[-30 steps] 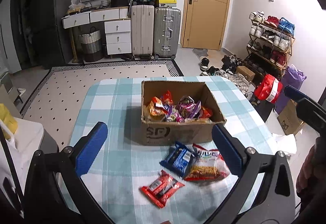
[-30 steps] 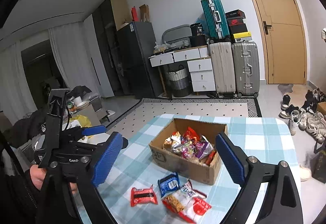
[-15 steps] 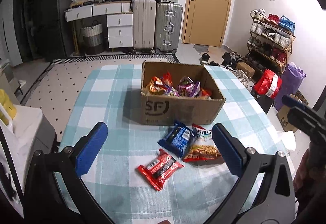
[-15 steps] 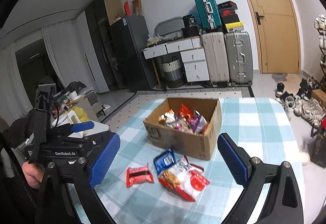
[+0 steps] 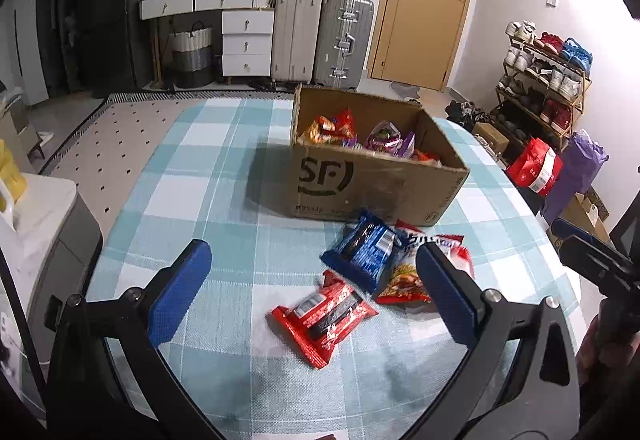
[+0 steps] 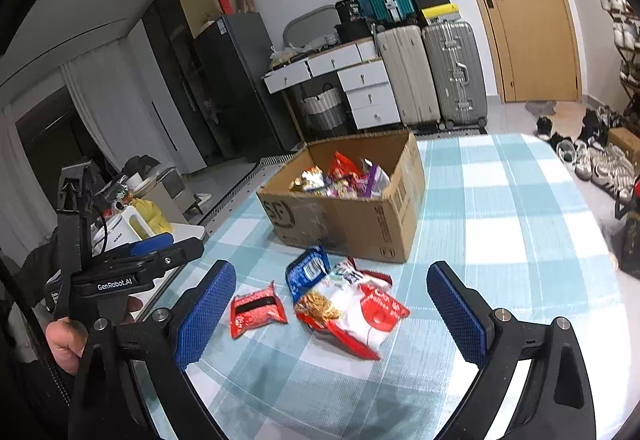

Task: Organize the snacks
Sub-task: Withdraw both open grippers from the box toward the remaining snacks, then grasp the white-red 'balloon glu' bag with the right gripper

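Observation:
An open cardboard box holding several snack packs stands on the checked tablecloth. In front of it lie a red pack, a blue pack and a red-and-white chip bag. My left gripper is open and empty, above the table just short of the red pack. My right gripper is open and empty, held above the chip bag. The left gripper also shows in the right wrist view.
Suitcases, white drawers and a door stand at the back. A shoe rack and bags are right of the table. A white appliance sits left of it.
Both grippers have moved forward and down towards the loose packs, which now look larger and nearer. Both stay open. The packs and box have not moved.

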`<act>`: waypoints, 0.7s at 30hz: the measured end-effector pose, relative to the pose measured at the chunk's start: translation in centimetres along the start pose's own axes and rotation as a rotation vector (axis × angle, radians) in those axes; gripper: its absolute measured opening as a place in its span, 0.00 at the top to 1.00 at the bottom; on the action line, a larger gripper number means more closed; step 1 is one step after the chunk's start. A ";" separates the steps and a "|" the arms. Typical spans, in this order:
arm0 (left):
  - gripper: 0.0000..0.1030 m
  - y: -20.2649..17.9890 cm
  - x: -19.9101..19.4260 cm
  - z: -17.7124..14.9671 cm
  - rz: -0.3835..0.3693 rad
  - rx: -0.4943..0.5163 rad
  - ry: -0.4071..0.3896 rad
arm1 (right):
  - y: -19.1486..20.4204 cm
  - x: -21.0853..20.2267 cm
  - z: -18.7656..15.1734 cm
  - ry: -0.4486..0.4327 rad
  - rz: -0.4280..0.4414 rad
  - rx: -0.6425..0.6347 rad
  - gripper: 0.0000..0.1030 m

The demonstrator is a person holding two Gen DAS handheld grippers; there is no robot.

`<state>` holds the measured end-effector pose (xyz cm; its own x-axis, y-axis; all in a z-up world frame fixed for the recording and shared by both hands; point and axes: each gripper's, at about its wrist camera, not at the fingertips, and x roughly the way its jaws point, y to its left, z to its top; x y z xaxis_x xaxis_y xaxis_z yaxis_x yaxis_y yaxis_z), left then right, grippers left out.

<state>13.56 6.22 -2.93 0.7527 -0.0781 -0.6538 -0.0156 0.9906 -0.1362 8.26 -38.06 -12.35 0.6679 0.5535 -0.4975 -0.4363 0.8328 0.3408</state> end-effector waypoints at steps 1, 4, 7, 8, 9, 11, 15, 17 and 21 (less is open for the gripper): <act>0.01 0.1 0.4 -0.3 -0.002 -0.003 0.011 | -0.1 0.2 -0.2 0.005 -0.001 0.004 0.05; 0.01 0.3 1.7 -1.3 -0.008 -0.006 0.034 | -0.8 1.3 -1.0 0.025 -0.002 0.025 0.05; 0.01 0.5 3.2 -2.2 -0.014 -0.006 0.065 | -1.4 2.4 -1.8 0.055 0.005 0.042 0.05; 0.01 0.5 3.6 -2.5 -0.016 -0.008 0.075 | -1.6 2.8 -2.0 0.065 0.006 0.046 0.05; 0.01 0.6 4.0 -2.7 -0.020 -0.011 0.083 | -1.9 3.3 -2.3 0.077 0.008 0.050 0.05; 0.01 0.7 4.8 -3.1 -0.022 -0.012 0.093 | -2.2 4.1 -2.7 0.092 0.012 0.058 0.05; 0.01 0.9 5.8 -3.5 -0.028 -0.018 0.112 | -3.0 5.7 -3.2 0.123 0.015 0.080 0.05; 0.01 1.0 6.4 -3.6 -0.036 -0.024 0.122 | -3.5 6.4 -3.4 0.139 0.014 0.096 0.05; 0.01 1.2 7.1 -4.0 -0.039 -0.027 0.136 | -4.4 7.9 -4.0 0.178 0.009 0.128 0.05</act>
<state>16.29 6.40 -10.69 0.6566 -0.1327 -0.7425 -0.0070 0.9833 -0.1819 13.04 -37.28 -20.93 0.5420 0.5639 -0.6231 -0.3542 0.8257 0.4391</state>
